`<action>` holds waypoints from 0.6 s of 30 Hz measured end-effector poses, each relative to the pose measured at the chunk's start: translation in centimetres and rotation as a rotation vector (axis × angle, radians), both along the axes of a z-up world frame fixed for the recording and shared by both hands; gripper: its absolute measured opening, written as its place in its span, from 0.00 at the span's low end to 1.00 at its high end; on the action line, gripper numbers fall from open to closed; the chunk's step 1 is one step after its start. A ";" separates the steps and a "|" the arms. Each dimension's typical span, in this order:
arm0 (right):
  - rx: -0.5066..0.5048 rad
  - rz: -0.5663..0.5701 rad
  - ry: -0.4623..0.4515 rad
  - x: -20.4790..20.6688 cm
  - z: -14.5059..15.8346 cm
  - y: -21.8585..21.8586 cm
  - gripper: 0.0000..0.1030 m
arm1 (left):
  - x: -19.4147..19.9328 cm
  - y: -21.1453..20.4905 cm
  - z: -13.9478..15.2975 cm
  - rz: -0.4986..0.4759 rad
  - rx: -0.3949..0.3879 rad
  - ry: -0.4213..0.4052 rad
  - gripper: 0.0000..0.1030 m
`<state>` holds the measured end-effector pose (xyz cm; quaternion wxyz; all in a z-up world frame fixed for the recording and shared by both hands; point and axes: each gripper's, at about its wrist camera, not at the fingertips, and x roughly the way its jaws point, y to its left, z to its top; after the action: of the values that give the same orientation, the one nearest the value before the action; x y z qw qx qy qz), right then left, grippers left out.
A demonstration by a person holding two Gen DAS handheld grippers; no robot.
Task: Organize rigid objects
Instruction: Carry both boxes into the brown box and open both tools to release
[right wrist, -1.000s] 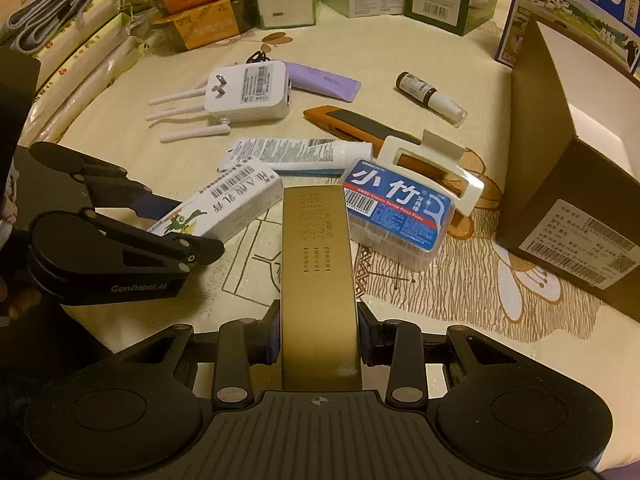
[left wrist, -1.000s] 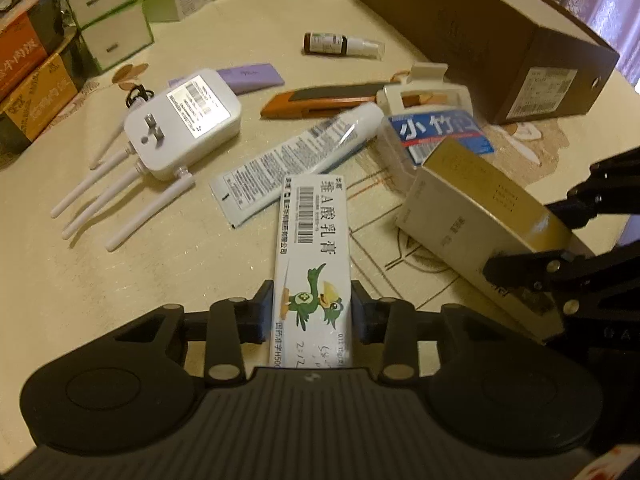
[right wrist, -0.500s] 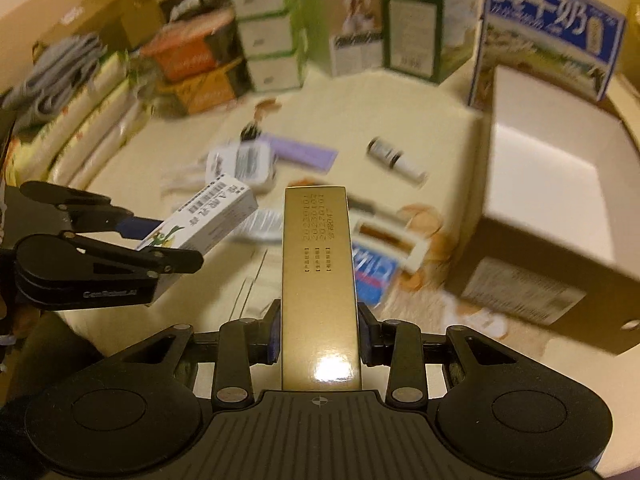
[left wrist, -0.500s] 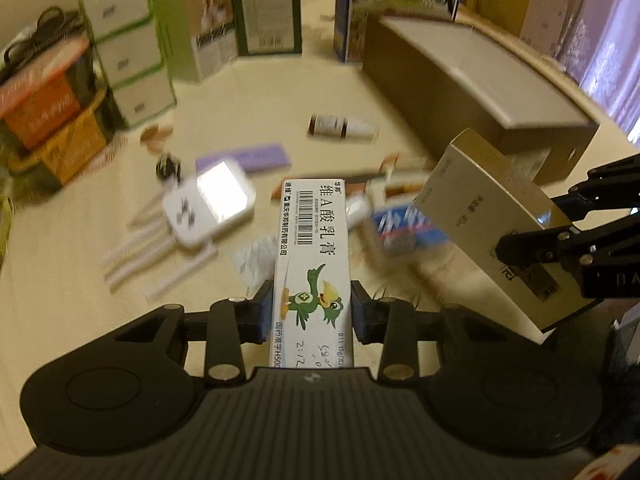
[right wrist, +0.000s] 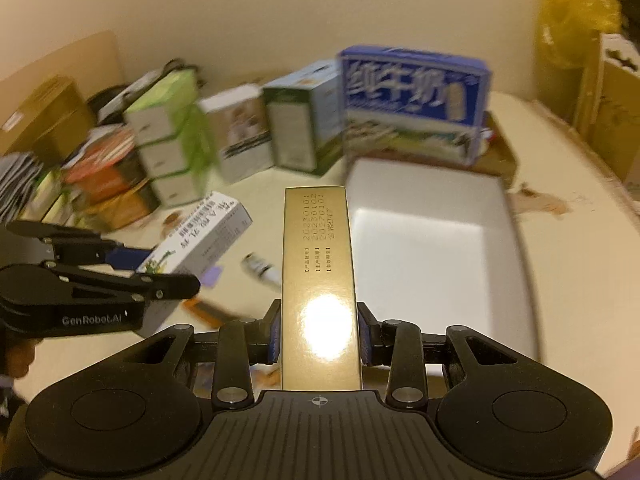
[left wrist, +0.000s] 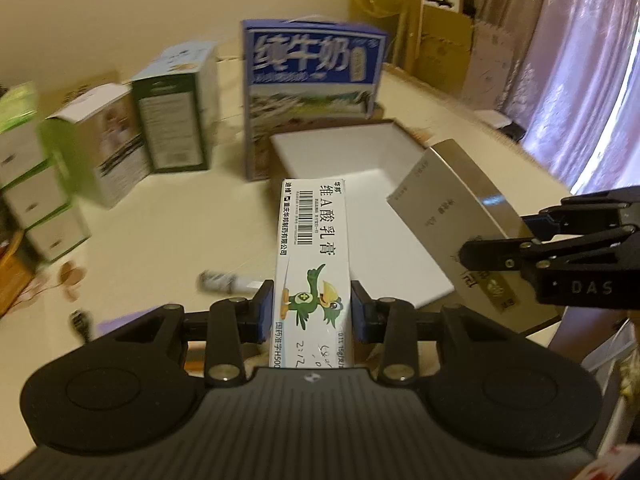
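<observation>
Right wrist view: cream tabletop (right wrist: 568, 264), wall-side cartons (right wrist: 236, 136); both jaws clamp boxes.

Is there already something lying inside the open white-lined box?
No: in the right wrist view the box shows only its bare white floor, while the gold carton is held above the table.

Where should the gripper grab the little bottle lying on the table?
Grip the small bottle across its round middle, coming down from above. It lies flat on its side, so its long sides face the fingers. It is blurred, and both grippers are already full, so this is a guess.
</observation>
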<state>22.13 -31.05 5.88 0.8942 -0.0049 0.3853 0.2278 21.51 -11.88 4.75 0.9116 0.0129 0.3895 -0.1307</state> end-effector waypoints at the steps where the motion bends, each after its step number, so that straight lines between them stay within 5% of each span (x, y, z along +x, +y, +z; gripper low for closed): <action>1: 0.000 -0.016 0.000 0.7 0.1 -0.8 0.32 | 0.8 -0.9 0.0 -0.003 -0.006 0.002 0.33; 18: -0.053 -0.185 0.094 9.5 -4.6 -6.9 0.32 | 9.5 -10.1 -4.6 -0.004 -0.025 0.115 0.33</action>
<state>31.61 -37.91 1.30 0.8919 0.0176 0.4316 0.1341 30.98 -21.95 0.17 0.8874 -0.0053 0.4397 -0.1381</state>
